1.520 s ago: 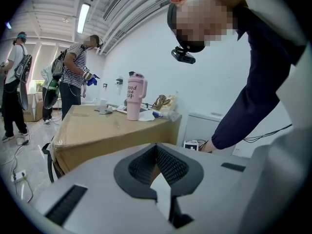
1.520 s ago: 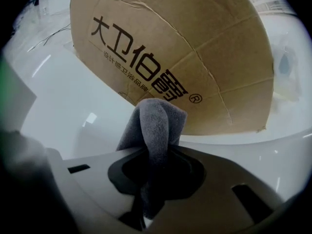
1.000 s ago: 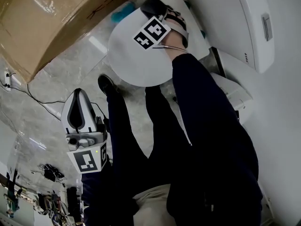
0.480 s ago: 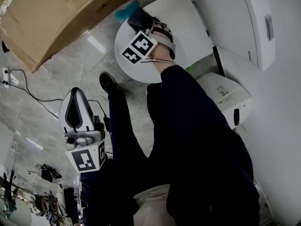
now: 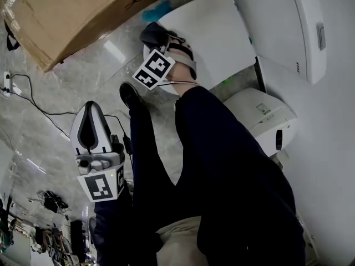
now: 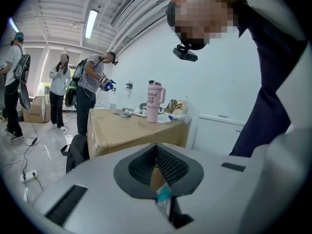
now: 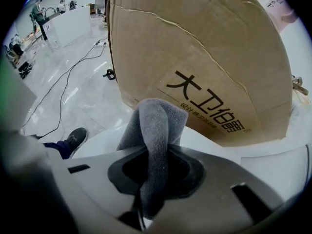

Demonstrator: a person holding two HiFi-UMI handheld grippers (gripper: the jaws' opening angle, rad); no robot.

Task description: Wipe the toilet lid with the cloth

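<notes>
The white toilet lid [image 5: 213,29] lies at the top of the head view. My right gripper [image 5: 153,36] reaches to its left front edge, shut on a grey cloth [image 7: 157,118] that sticks up from between the jaws. In the right gripper view the lid [image 7: 102,139] shows white just below the cloth. A teal-blue patch [image 5: 157,10] shows beyond that gripper's tip in the head view. My left gripper [image 5: 91,110] hangs low at the person's left side over the floor, away from the toilet, shut and holding nothing [image 6: 156,152].
A large cardboard box [image 5: 72,10] stands close to the lid's left side [image 7: 204,48]. The white cistern [image 5: 277,26] is at the upper right, a small white bin [image 5: 266,118] beside it. Cables [image 5: 33,107] cross the marble floor. The person's shoe [image 5: 128,96] is beside the toilet.
My right gripper has slid with the cloth across the lid toward its left front edge, nearer the box. The left gripper has hardly moved.
</notes>
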